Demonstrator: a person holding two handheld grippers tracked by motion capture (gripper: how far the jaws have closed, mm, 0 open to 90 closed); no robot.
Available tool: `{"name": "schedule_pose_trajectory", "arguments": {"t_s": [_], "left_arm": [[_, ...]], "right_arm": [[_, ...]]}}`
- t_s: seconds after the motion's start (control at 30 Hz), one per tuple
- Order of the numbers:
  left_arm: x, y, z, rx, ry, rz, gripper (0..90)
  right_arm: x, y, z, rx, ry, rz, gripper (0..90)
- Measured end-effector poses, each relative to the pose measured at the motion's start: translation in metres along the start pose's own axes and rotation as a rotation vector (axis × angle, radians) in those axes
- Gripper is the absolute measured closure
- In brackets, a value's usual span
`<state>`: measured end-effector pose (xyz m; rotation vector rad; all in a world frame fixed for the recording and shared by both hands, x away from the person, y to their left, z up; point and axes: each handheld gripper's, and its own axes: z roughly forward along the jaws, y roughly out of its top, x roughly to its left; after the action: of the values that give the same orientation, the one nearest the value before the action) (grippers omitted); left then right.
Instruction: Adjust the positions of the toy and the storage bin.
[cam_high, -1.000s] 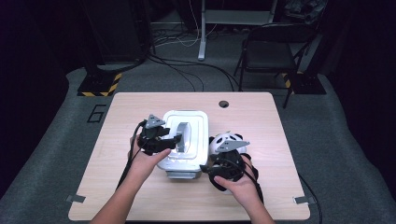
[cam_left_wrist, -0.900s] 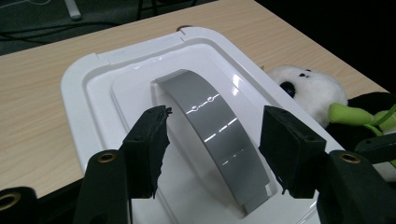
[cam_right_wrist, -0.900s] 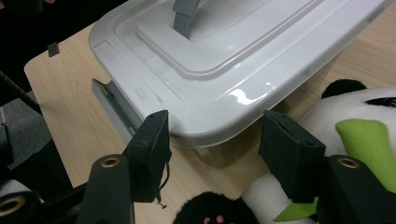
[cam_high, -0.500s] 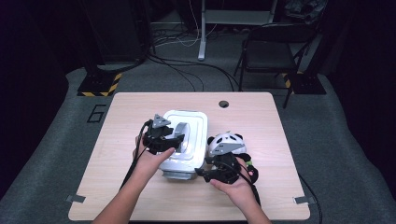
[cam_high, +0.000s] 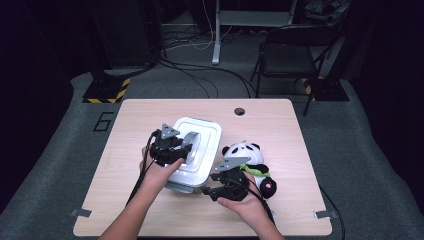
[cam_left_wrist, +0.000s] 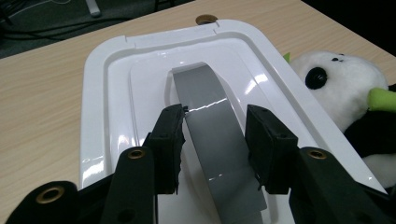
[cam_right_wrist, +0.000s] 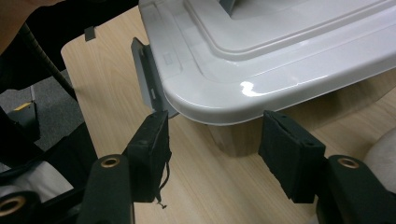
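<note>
So the white lidded box (cam_high: 196, 151) sits roughly mid-table (cam_high: 125, 125) and everything else hangs around it. The left gripper (cam_high: 176, 148) is parked right on top of the box lid, and in the left gripper view (cam_left_wrist: 215, 140) you can see the grey handle (cam_left_wrist: 212, 140) arching up between its two black jaws. Those jaws have just been closing in on it, so they're fairly narrow now; the left-hand pad looks like it's touching the handle's edge, while the other still has a sliver of gap, so I wouldn't call it a proper squeeze. The right gripper (cam_high: 214, 186) is down by the near corner of the box, low at table level. In the right gripper view (cam_right_wrist: 212, 149) its jaws stand about half spread with nothing in them, the lid's rounded corner just beyond the tips and a grey latch (cam_right_wrist: 148, 81) on the box's side close to one pad. A stuffed panda (cam_high: 248, 161) lies just beside the box, on the right gripper's side.
</note>
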<state>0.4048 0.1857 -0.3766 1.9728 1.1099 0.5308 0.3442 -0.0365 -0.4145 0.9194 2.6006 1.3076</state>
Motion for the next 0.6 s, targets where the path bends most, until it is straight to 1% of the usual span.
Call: {"name": "schedule_pose_trajectory", "arguments": {"t_s": [0.1, 0.13, 0.23, 0.27, 0.33, 0.43, 0.6], "left_arm": [[-0.001, 0.001, -0.001, 0.0, 0.025, 0.009, 60.3], [0.0, 0.001, -0.002, 0.001, 0.027, 0.008, 60.9], [0.002, 0.001, -0.003, 0.002, 0.031, -0.008, 62.0], [0.003, 0.002, -0.003, 0.002, 0.03, -0.006, 62.4], [0.005, 0.002, -0.004, 0.003, 0.042, -0.002, 63.5], [0.008, 0.001, -0.006, -0.001, 0.05, -0.005, 65.0], [0.012, 0.001, -0.012, -0.015, 0.05, -0.008, 66.8]], "right_arm": [[-0.001, 0.0, -0.002, -0.006, -0.005, 0.007, 42.1], [-0.003, 0.0, -0.004, -0.011, -0.007, 0.003, 42.1], [-0.005, 0.0, -0.007, -0.019, -0.013, 0.015, 42.1], [-0.005, -0.001, -0.008, -0.02, -0.016, 0.022, 42.1], [-0.007, -0.001, -0.008, -0.024, -0.021, 0.015, 42.1], [-0.009, -0.002, -0.01, -0.024, -0.025, 0.025, 42.1], [-0.013, -0.003, -0.012, -0.029, -0.033, 0.032, 42.1]]}}
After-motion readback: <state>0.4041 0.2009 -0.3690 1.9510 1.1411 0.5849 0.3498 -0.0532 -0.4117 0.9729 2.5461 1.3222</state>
